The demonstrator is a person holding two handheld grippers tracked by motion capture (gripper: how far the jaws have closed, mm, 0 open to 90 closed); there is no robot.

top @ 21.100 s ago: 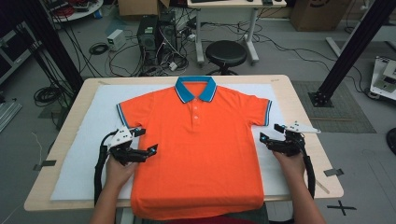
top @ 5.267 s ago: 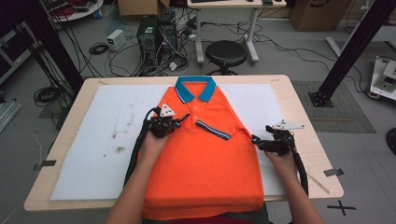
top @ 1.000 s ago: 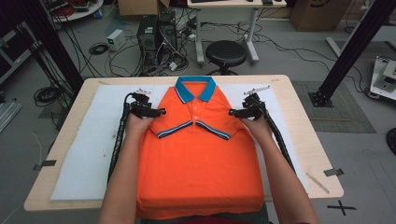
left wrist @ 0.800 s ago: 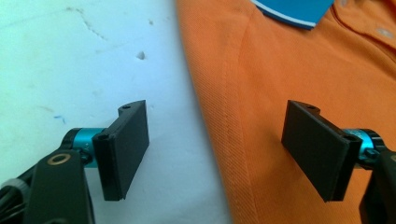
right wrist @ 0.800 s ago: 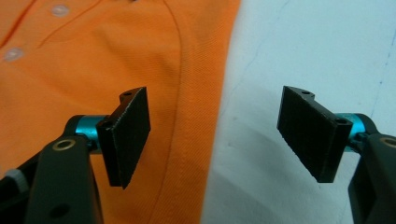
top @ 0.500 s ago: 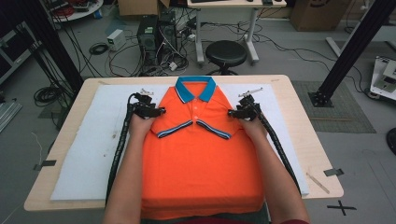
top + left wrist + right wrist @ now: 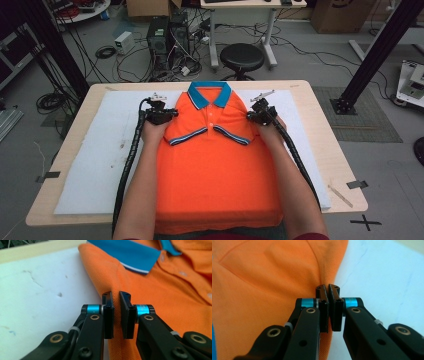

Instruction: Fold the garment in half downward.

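Observation:
An orange polo shirt (image 7: pixel 215 165) with a blue collar (image 7: pixel 210 95) lies face up on the white pad, both sleeves folded in across the chest. My left gripper (image 7: pixel 172 112) is at the shirt's left shoulder and my right gripper (image 7: pixel 250 116) at its right shoulder. In the left gripper view the jaws (image 7: pixel 115 293) have just been closing and pinch the orange fabric (image 7: pixel 175 297) at the folded shoulder edge. In the right gripper view the jaws (image 7: pixel 328 287) have also just been closing and are nipped on the shirt's edge (image 7: pixel 262 290) beside the pad.
A white foam pad (image 7: pixel 100 150) covers most of the wooden table (image 7: pixel 335 130). Beyond the far edge stand a black stool (image 7: pixel 242 56) and a computer tower (image 7: pixel 165 35) among floor cables. A black frame post (image 7: pixel 375 55) rises at the right.
Since the earliest frame both sleeves have been folded onto the chest and both hands have gone up to the shoulders. Over the last second the hands have hardly shifted.

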